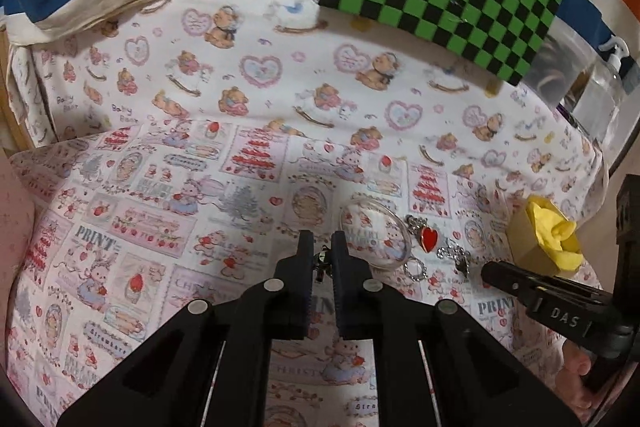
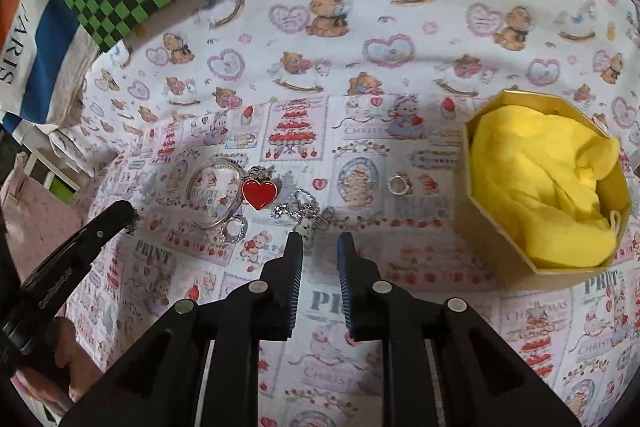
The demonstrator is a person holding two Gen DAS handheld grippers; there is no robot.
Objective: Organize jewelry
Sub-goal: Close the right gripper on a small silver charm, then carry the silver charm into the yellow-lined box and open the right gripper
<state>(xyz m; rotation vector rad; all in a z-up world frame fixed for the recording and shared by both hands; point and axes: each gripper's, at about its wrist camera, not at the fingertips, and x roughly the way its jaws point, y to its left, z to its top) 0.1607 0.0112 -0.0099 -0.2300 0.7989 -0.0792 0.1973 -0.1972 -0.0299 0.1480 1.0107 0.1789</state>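
Nearest my left lens, the left gripper (image 1: 322, 247) is pinched closed on a small dark trinket (image 1: 321, 263), which hangs between the pads just above the printed cloth (image 1: 160, 187). On my other feed the right gripper (image 2: 320, 247) stands slightly parted with nothing between the pads, angled steeply down at the cloth. Just past its tips lies a tangle of silver chain (image 2: 304, 211) with a pale charm, running roughly left to right across the line of the fingers, so I judge this hand the nearer one for that piece. Beyond it to the left are the red heart pendant (image 2: 259, 193) and a clear bangle (image 2: 214, 193), touching or nearly so. A small silver ring (image 2: 398, 185) sits alone toward the right. Farther right, near the cloth's right edge, the gold octagonal box (image 2: 480, 227) holds crumpled yellow tissue (image 2: 540, 179); my carried trinket must cross the pile to reach it.
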